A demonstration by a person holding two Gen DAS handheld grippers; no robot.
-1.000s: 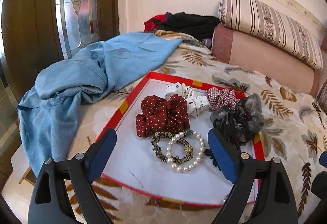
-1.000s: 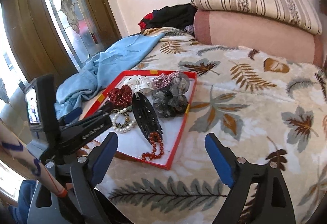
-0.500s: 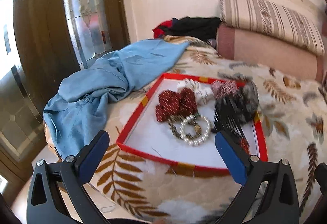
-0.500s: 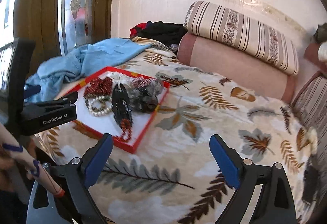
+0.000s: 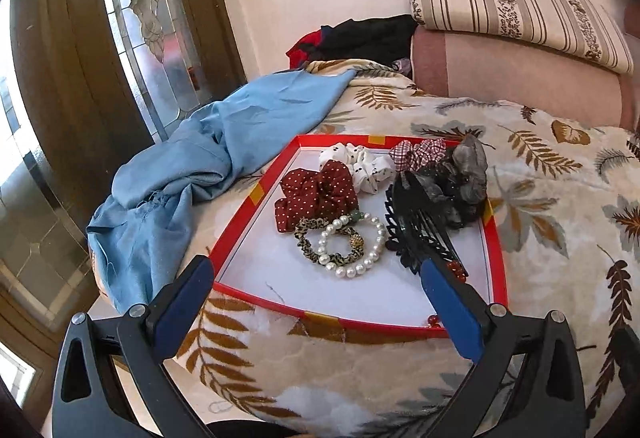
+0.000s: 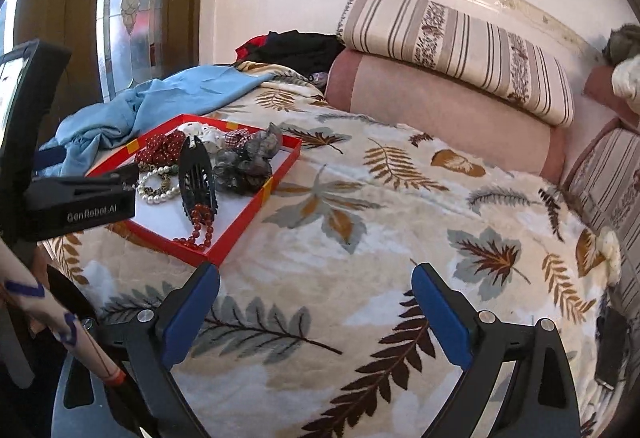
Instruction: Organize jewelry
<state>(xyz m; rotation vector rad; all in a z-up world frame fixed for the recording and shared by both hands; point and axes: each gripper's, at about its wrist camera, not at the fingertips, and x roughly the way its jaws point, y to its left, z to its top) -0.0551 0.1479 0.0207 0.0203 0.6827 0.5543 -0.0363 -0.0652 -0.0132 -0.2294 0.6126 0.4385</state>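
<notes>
**Jewelry tray on the bed, both grippers empty**

A red-rimmed tray [image 5: 256,194] with a white floor sits on a leaf-patterned blanket [image 6: 360,238] covering the bed. Inside it, a dark red dotted scrunchie [image 5: 316,194] lies toward the left, with a white scrunchie [image 5: 360,164] and a checked scrunchie [image 5: 418,154] behind it along the far rim. A grey scrunchie [image 5: 464,182] fills the far right corner. Just in front of the red scrunchie, a pearl bracelet [image 5: 354,246] overlaps a leopard-print hair tie [image 5: 310,238]. A black hair clip [image 5: 412,226] lies to their right, and a red bead necklace [image 6: 198,226] rests at the clip's near end, by the tray's near corner.

The left gripper [image 5: 316,298] hangs over the tray's near edge with its blue-padded fingers spread wide, holding nothing. The right gripper [image 6: 316,310] is over bare blanket, well to the right of the tray, its fingers also spread wide and empty.

A crumpled blue cloth [image 5: 208,150] lies just left of the tray, and a striped pillow [image 6: 452,46] rests on a pink bolster [image 6: 432,110] against the wall.
</notes>
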